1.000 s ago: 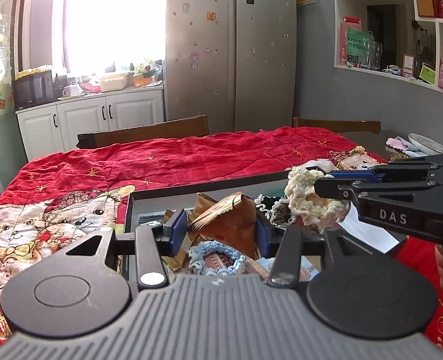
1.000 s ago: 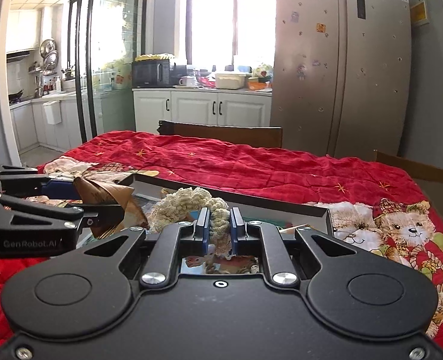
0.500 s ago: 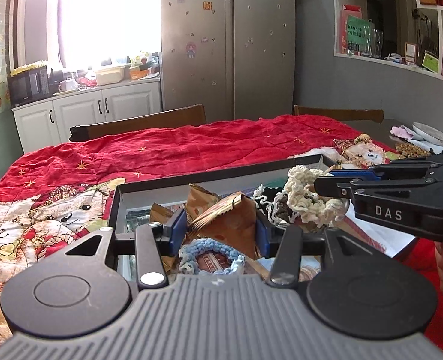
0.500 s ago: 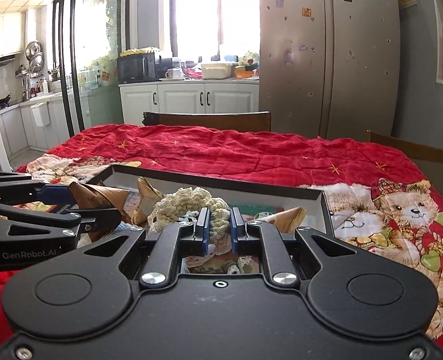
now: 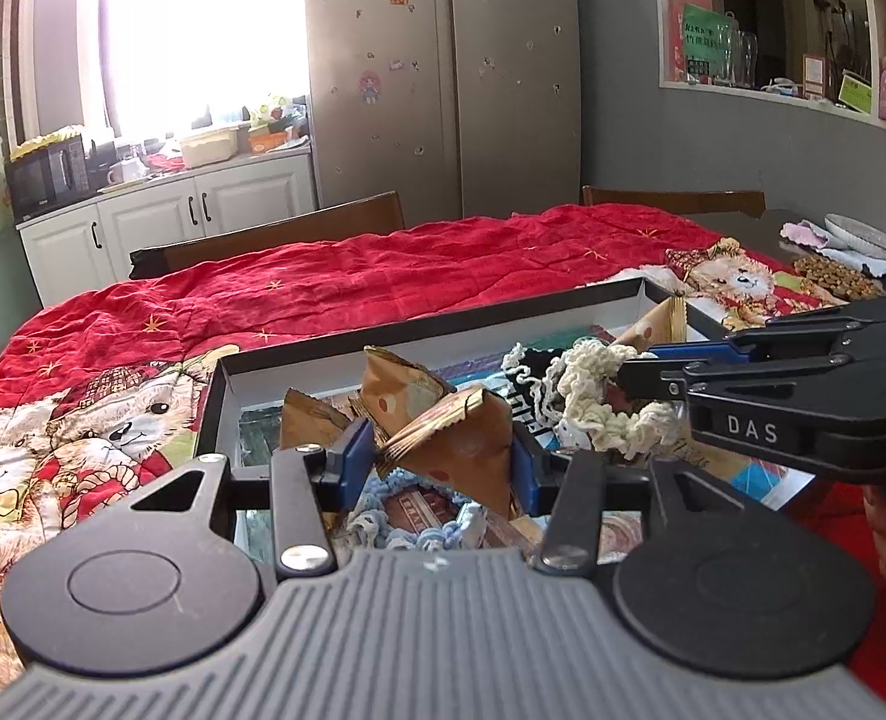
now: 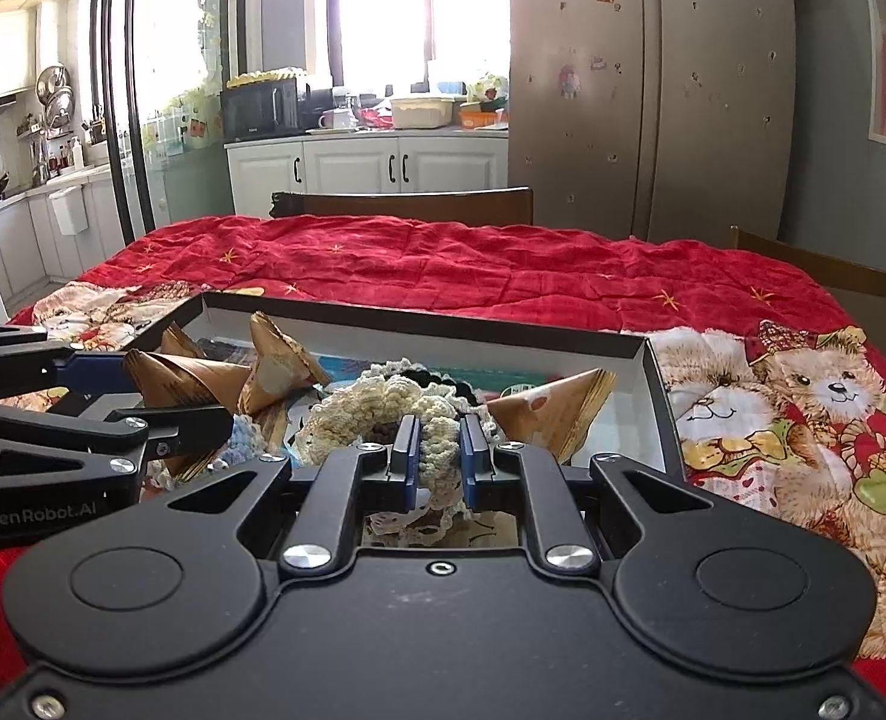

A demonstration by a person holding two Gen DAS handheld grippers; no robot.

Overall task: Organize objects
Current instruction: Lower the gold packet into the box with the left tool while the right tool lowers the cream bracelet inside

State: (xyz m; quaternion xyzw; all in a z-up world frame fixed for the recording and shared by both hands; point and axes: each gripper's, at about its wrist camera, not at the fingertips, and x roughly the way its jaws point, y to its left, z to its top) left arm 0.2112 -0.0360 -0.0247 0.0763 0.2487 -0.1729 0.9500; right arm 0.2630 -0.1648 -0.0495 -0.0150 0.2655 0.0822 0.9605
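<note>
Left wrist view: black-rimmed tray [image 5: 419, 333] on the red quilt [image 5: 383, 276], crowded with goods. The left gripper [image 5: 440, 453] is clamped on a brown pyramid-shaped packet [image 5: 461, 444] above the tray. Right wrist view alone shows the right gripper [image 6: 438, 459] pinching a cream crocheted ring [image 6: 395, 405], and another packet [image 6: 548, 408] by the tray's right wall.

Box floor [image 5: 767, 480] under the clutter — print on blue-edged packet [image 5: 419, 507] unreadable.
</note>
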